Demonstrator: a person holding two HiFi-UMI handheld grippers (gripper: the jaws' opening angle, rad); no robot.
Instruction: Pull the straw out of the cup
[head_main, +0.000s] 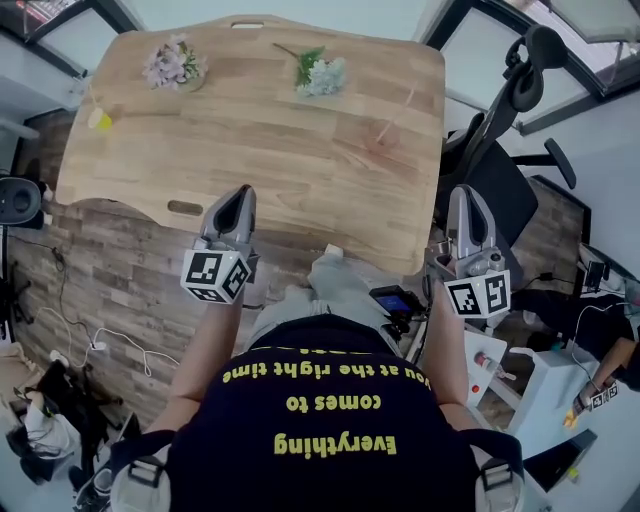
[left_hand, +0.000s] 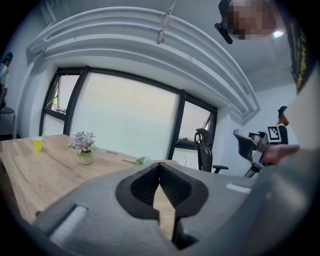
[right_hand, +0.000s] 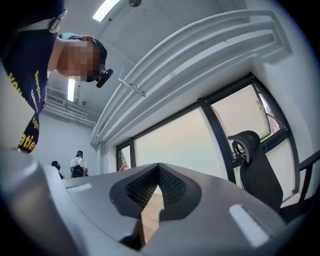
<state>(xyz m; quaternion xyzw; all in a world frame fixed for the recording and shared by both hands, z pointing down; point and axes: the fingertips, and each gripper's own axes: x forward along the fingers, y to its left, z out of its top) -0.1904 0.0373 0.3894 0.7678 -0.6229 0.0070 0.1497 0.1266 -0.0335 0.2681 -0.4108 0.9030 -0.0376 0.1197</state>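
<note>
Fingers of the left gripper (head_main: 241, 192) and right gripper (head_main: 466, 192) are closed together, holding nothing, by the near edge of the surface (head_main: 250, 130). Well apart from both, a yellow cup (head_main: 99, 119) stands at its left edge and a clear cup (head_main: 383, 137) with a straw (head_main: 400, 108) towards its right.

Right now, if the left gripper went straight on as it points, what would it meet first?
Most likely the wooden table: the left gripper aims low across it; depth is unclear.

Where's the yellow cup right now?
In the head view, the yellow cup sits near the left edge of the wooden table, just left of the pot of purple flowers.
</note>
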